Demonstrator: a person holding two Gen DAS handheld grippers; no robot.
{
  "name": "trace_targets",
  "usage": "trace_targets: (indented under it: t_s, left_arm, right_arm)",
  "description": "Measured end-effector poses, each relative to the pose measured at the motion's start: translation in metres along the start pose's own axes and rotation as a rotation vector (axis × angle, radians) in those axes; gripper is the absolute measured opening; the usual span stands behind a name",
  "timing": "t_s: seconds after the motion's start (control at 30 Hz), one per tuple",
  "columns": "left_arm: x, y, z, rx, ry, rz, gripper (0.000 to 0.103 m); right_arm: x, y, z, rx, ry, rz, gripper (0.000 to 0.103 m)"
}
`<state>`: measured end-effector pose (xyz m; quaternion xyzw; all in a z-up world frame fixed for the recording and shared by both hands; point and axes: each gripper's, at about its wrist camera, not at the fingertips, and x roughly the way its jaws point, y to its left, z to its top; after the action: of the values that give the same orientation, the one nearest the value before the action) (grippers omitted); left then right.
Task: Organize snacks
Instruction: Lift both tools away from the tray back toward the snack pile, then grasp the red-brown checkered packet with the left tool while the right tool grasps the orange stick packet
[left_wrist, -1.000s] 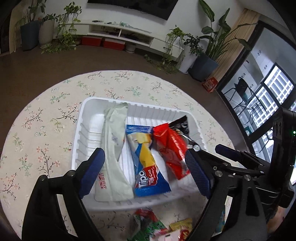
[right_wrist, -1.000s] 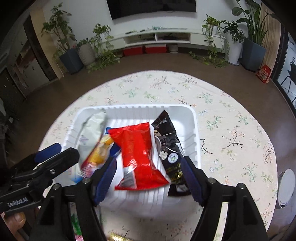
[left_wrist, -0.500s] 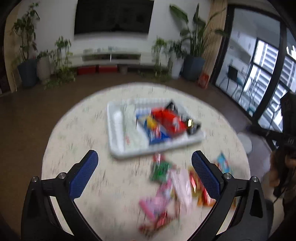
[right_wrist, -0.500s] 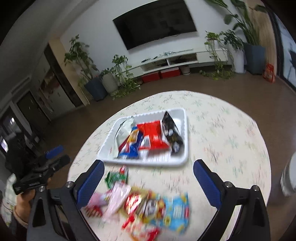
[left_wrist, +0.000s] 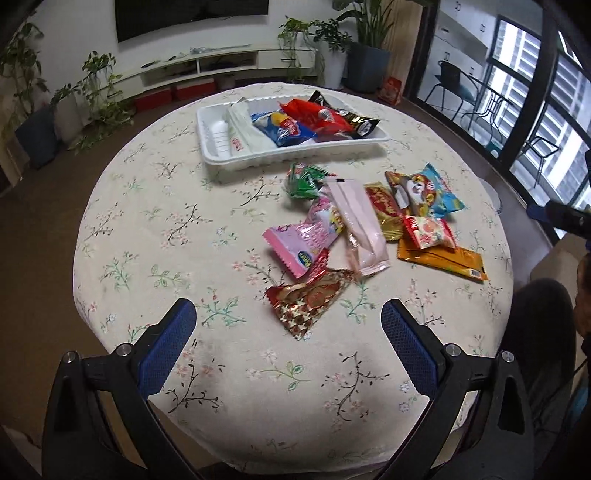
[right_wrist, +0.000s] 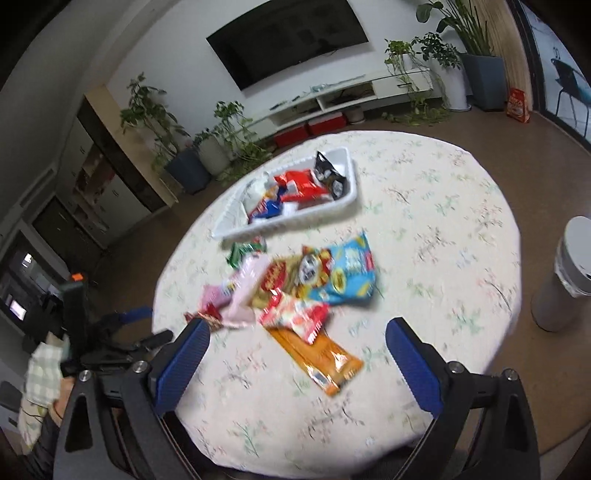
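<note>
Left gripper (left_wrist: 288, 325) with jaws spread wide and nothing between them, having just been opening, hung over the table's near edge; its blue pads (left_wrist: 168, 343) framed bare cloth and the tip of a red-gold packet (left_wrist: 310, 301). Right gripper (right_wrist: 297, 352) likewise stood wide apart and empty, having just opened, above the near edge, with an orange packet (right_wrist: 317, 360) lying between and beyond its pads (right_wrist: 413, 367). Past the fingers, loose snacks lay clustered mid-table toward the right edge: a pink pouch (left_wrist: 306, 240), a pale pink bar (left_wrist: 360, 225), a green packet (left_wrist: 304, 181), a red-yellow packet (left_wrist: 386, 210), a blue bag (left_wrist: 430, 192) and a small red-white packet (left_wrist: 428, 232), several overlapping. Near the far edge sat the white tray (left_wrist: 258, 158), holding a white wrapper (left_wrist: 245, 129), a blue packet (left_wrist: 284, 129), a red packet (left_wrist: 317, 116) and a black packet (left_wrist: 351, 118). The table (left_wrist: 166, 221) carried a floral cloth. A white bin (right_wrist: 565, 273) stood on the floor beside its right edge. The right view was blurred.
</note>
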<state>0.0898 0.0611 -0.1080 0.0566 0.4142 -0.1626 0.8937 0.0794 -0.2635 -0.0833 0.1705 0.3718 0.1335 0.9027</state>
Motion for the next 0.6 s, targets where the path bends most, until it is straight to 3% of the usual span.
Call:
trace_targets:
  t_s: [0.1, 0.37, 0.6]
  left_arm:
    - [-0.002, -0.003, 0.011, -0.004, -0.004, -0.018, 0.101]
    - [0.019, -0.016, 0.039, 0.098, 0.026, 0.003, 0.101]
    - [0.030, -0.017, 0.039, 0.202, 0.047, -0.019, 0.101]
  right_arm:
    - [0.003, -0.003, -0.007, 0.021, 0.015, -0.027, 0.097]
    - [0.012, 0.011, -0.019, -0.070, 0.046, -0.061, 0.088]
    - [0.038, 0.026, -0.021, -0.245, 0.218, -0.074, 0.083]
